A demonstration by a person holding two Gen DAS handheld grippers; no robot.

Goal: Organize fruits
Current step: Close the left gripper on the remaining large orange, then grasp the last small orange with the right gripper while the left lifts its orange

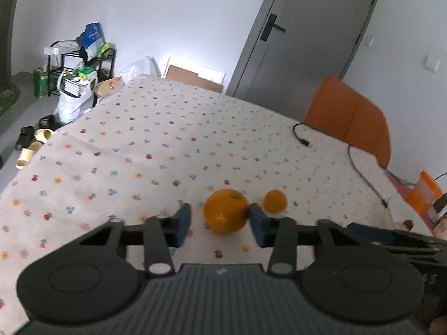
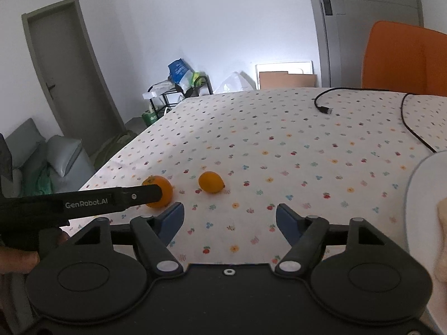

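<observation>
A large orange lies on the flowered tablecloth. My left gripper is open around it; the right finger touches the fruit and a gap shows on the left side. A smaller yellow-orange fruit lies just to its right. In the right wrist view the large orange is partly covered by the left gripper's finger, and the small fruit lies beside it. My right gripper is open and empty, nearer than both fruits. A white plate sits at the right edge.
A black cable runs over the table's far right. An orange chair stands behind the table. A pale object lies on the plate. Shelves, bags and shoes are on the floor to the left.
</observation>
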